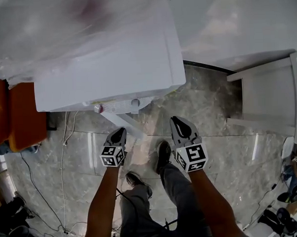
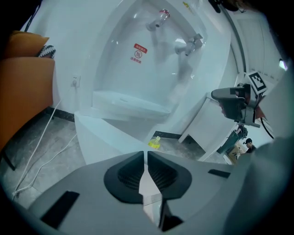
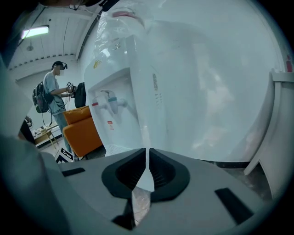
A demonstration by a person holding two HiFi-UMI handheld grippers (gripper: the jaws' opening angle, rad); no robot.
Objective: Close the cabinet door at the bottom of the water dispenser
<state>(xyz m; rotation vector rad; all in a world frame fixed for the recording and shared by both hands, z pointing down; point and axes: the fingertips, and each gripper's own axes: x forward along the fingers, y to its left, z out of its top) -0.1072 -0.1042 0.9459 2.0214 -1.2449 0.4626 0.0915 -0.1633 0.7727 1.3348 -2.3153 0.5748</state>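
Left hand-held gripper point(image 1: 120, 132), jaws almost pressed together on nothing, points toward the cabinet door point(image 1: 130, 127) (swung out, standing ajar) just to its right, below the water dispenser point(image 1: 107, 68). Right hand-held gripper point(image 1: 176, 121), past the door, is pressed together too, empty.

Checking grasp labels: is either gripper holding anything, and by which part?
Nothing held. Left gripper and right gripper: jaws close together, nothing between them.
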